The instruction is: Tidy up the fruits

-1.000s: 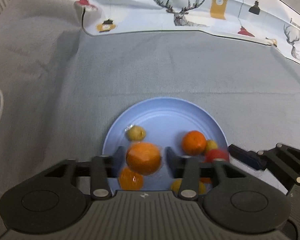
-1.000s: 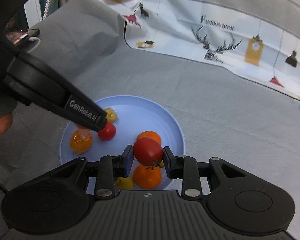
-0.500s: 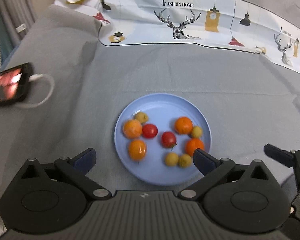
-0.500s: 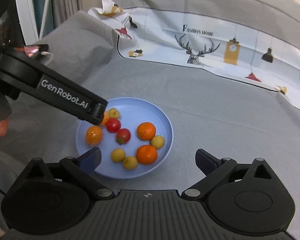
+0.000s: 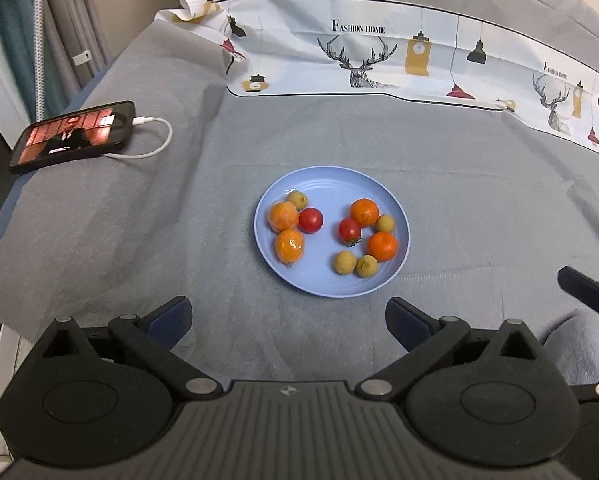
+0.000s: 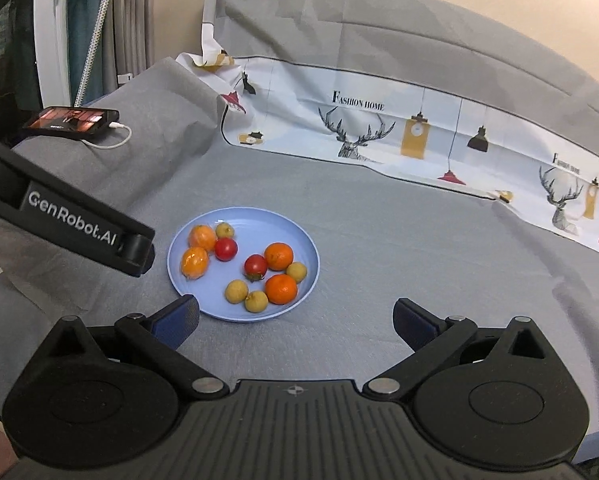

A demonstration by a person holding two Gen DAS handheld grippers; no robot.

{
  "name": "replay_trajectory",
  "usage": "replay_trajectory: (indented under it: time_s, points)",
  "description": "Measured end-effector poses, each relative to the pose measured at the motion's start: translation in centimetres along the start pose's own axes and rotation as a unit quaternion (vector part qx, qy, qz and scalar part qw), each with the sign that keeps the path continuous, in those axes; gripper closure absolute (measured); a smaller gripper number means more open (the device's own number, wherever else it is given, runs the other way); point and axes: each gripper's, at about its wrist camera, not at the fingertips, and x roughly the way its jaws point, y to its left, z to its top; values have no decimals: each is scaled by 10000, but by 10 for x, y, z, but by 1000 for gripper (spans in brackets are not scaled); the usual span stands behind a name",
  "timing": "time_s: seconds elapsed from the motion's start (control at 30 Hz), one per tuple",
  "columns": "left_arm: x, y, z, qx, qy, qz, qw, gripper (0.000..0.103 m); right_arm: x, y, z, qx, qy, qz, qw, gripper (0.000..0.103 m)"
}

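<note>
Both tools, left tool (image 5: 287,318) and right tool (image 6: 295,318), gape wide, holding nothing; the blue plate (image 5: 395,264) carries oranges, tomatoes and small yellow fruits.

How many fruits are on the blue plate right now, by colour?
On the blue plate:
Orange fruits: 4 (two look plastic-wrapped)
Red tomatoes: 2
Yellow-green fruits: 4
Total: 10
</note>
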Motion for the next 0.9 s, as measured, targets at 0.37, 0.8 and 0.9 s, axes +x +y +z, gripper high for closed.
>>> replay_trajectory:
  time_s: [0.37,0.8,0.9]
  points:
    - [-7,-4,-9,84,-69,300,9995,0,-16,1,-2,-62,-185,-136,9997,1]
    - [-3,-3,-9,66,64,455,9989,0,-18,2,-1,-80,-241,-189,9995,1]
    - [-4,-4,-10,89,51,467,9989,0,-19,2,-1,-87,-254,-198,9994,1]
